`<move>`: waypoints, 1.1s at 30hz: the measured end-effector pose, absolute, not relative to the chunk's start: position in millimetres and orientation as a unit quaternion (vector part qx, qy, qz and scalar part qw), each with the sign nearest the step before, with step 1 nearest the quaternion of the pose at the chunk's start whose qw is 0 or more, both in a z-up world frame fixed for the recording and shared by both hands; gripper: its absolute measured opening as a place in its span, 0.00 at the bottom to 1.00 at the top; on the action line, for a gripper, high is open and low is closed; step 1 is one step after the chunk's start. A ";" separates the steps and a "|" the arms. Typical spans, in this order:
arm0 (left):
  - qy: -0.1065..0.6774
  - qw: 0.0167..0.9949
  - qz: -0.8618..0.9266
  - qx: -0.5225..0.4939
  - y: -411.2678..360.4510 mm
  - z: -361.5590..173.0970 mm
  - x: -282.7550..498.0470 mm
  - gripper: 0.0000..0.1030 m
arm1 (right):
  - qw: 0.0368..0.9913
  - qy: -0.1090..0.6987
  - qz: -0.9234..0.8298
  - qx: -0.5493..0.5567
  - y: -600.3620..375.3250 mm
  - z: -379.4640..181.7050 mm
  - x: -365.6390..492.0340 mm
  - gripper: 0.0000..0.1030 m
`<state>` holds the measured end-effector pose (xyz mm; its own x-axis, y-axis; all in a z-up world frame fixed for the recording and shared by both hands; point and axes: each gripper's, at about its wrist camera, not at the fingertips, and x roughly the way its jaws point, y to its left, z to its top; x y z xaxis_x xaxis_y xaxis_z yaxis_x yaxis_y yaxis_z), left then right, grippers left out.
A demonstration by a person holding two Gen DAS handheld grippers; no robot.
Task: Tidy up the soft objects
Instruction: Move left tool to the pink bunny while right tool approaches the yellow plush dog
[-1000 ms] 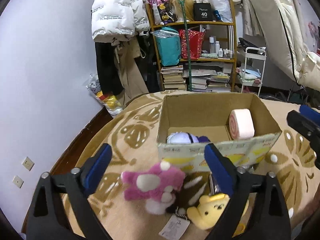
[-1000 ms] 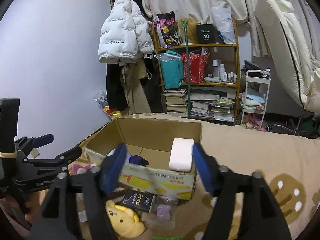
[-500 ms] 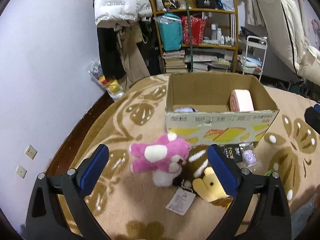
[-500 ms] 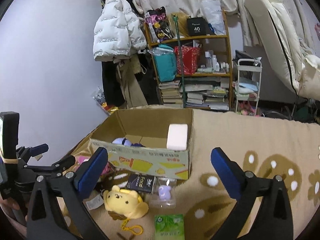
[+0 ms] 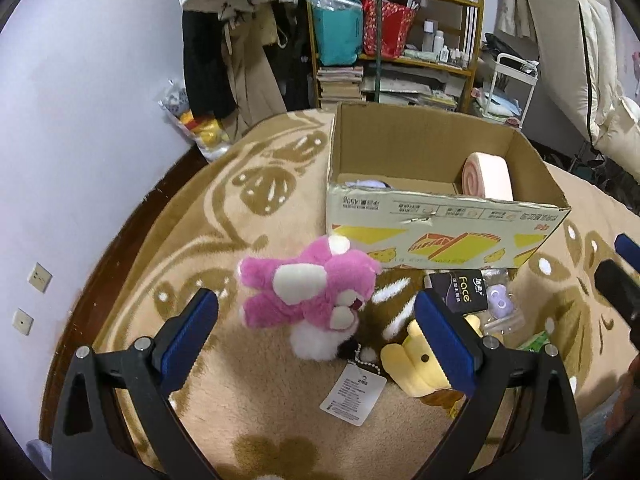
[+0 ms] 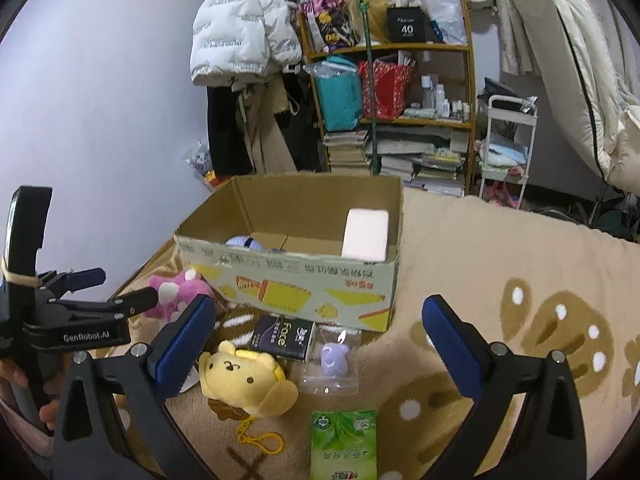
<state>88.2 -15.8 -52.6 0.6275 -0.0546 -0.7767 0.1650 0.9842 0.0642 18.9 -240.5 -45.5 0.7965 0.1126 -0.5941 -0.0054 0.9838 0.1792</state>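
**Both claws spread wide over patterned beige blanket**

Left claw (image 5: 316, 318) gaping wide, empty, hovering above fluffy pink-and-white plush toy (image 5: 308, 290), touching nothing. Right claw (image 6: 320, 336) equally wide, empty, above round yellow plush dog with keyring (image 6: 244, 380). Both toys lying on beige brown-patterned blanket (image 6: 500, 280), just before open cardboard box (image 6: 292, 276) holding pink swirl-roll cushion (image 5: 488, 176). Readable: "Face" on black packet (image 6: 284, 336); "GenRobot.AI" on left claw's body; "40" on shelf box (image 6: 408, 28).
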 end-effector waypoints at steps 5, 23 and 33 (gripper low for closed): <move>0.449 0.888 -0.079 0.063 -18.0 -62.6 101.7 0.95 | 0.940 0.330 0.038 0.074 -234.8 -54.5 26.9 1.00; 0.526 0.843 -0.088 0.062 -22.4 -104.8 151.3 0.95 | 0.915 0.395 0.080 0.032 -196.6 -103.0 68.3 1.00; 0.556 0.826 -0.083 0.050 -17.0 -124.5 165.5 0.95 | 0.894 0.435 0.110 0.011 -177.3 -128.9 77.9 1.00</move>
<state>165.5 -17.0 -124.5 0.3688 -0.0813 -0.9260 0.1932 0.9811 -0.0092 77.9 -177.3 -128.9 0.5976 0.2065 -0.7747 -0.1876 0.9755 0.1153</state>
